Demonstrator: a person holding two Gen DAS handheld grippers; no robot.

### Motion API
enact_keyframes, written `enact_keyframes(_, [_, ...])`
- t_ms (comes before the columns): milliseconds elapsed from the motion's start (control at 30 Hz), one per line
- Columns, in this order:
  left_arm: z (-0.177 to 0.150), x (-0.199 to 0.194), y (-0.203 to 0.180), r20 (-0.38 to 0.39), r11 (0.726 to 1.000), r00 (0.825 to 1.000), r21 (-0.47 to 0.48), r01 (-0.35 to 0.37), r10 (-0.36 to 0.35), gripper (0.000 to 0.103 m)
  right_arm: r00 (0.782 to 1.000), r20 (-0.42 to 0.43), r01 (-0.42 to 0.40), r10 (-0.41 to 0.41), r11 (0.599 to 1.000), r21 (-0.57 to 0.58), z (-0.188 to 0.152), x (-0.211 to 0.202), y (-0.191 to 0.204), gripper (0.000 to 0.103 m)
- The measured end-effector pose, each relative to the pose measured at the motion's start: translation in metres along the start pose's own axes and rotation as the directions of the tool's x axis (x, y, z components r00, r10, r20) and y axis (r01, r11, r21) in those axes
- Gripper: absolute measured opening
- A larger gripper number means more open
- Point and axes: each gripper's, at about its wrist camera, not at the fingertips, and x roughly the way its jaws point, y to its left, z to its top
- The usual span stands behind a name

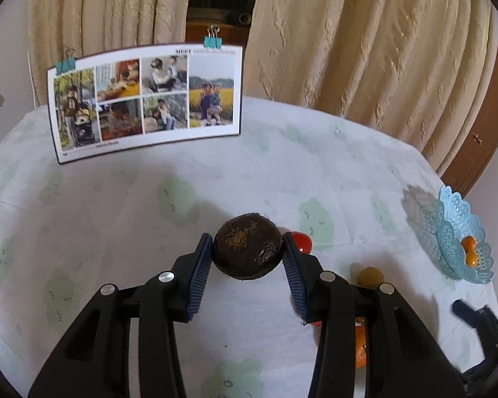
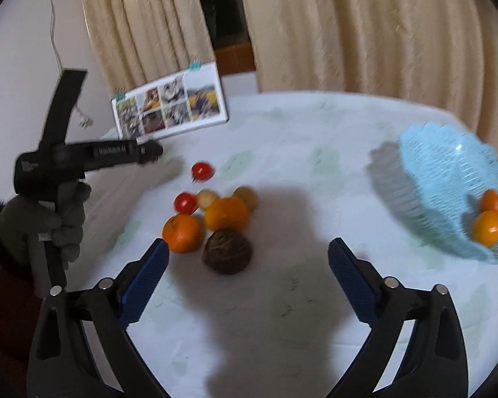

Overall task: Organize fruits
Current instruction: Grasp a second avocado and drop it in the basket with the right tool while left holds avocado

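My left gripper [image 1: 247, 253] is shut on a dark brown round fruit [image 1: 247, 248], held just above the cloth. Behind its right finger sits a red tomato [image 1: 302, 240], with a yellowish fruit [image 1: 371, 276] and an orange [image 1: 360, 348] beside it. My right gripper [image 2: 249, 247] is open and empty. Ahead of it lies the pile: another dark brown fruit [image 2: 227, 250], two oranges [image 2: 182, 232], tomatoes [image 2: 202, 169] and yellowish fruits [image 2: 208, 199]. The blue lace basket [image 2: 441, 172] at the right holds two small oranges [image 2: 488, 229].
A photo calendar [image 1: 146, 99] with teal clips stands at the table's back left. Beige curtains hang behind the table. A gloved hand [image 2: 46, 219] holds the left gripper at the left of the right wrist view. The white cloth [image 1: 116, 219] has pale green patches.
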Motion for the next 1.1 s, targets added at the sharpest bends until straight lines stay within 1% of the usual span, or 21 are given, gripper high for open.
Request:
enact_keyframes(100, [0.002,-0.006,0.000,0.013,1.000,1.000,-0.002,0.004,-0.003,0.043,0.998,-0.057,-0.025,0.025,1.000,0.008,0.002,0.014,0.002,0.082])
enact_keyframes(167, [0.002,-0.008,-0.001,0.019,1.000,1.000,-0.001,0.002,-0.002,0.043,0.996,-0.087,-0.030,0.031,0.999,0.011,0.001,0.022,0.001,0.078])
enact_keyframes(233, [0.001,-0.009,-0.001,0.022,1.000,1.000,0.000,0.001,-0.001,0.043,0.993,-0.110,-0.035,0.036,0.999,0.007,0.003,0.029,0.002,0.071])
enact_keyframes(300, [0.001,-0.010,-0.002,0.023,1.000,1.000,0.001,0.001,-0.001,0.043,0.991,-0.129,-0.040,0.040,0.999,-0.002,0.005,0.036,0.004,0.068])
enact_keyframes(367, [0.001,-0.010,-0.003,0.024,1.000,1.000,0.002,-0.001,0.001,0.043,0.988,-0.150,-0.039,0.035,0.999,-0.022,0.006,0.044,0.008,0.064])
enact_keyframes(433, [0.000,-0.010,-0.003,0.023,1.000,1.000,0.003,-0.004,0.004,0.043,0.984,-0.178,-0.030,0.023,0.999,-0.042,0.003,0.051,0.013,0.054])
enact_keyframes(467, [-0.001,-0.009,-0.004,0.020,1.000,1.000,0.004,-0.004,0.004,0.043,0.984,-0.180,-0.017,0.007,0.999,-0.051,0.002,0.053,0.015,0.053])
enact_keyframes(533, [-0.002,-0.008,-0.005,0.016,1.000,1.000,0.007,-0.004,0.004,0.043,0.984,-0.175,0.010,-0.021,0.998,-0.062,0.002,0.052,0.016,0.044])
enact_keyframes(633, [-0.003,-0.007,-0.007,0.010,1.000,1.000,0.012,-0.002,0.002,0.043,0.987,-0.162,0.013,-0.016,1.000,-0.022,0.002,0.046,0.010,0.044])
enact_keyframes(800, [-0.005,-0.005,-0.012,0.003,1.000,1.000,0.024,0.000,0.000,0.043,0.996,-0.088,0.022,-0.019,0.999,0.040,0.005,0.020,-0.002,0.044])
enact_keyframes(967, [-0.008,-0.008,-0.019,0.015,0.999,1.000,0.044,0.010,-0.011,0.043,0.998,-0.007,0.067,-0.067,0.993,0.102,0.014,-0.007,-0.022,0.044])
enact_keyframes(1100, [-0.008,-0.010,-0.024,0.021,0.998,1.000,0.057,0.016,-0.017,0.043,0.991,0.052,0.117,-0.126,0.980,0.159,0.017,-0.031,-0.045,0.044])
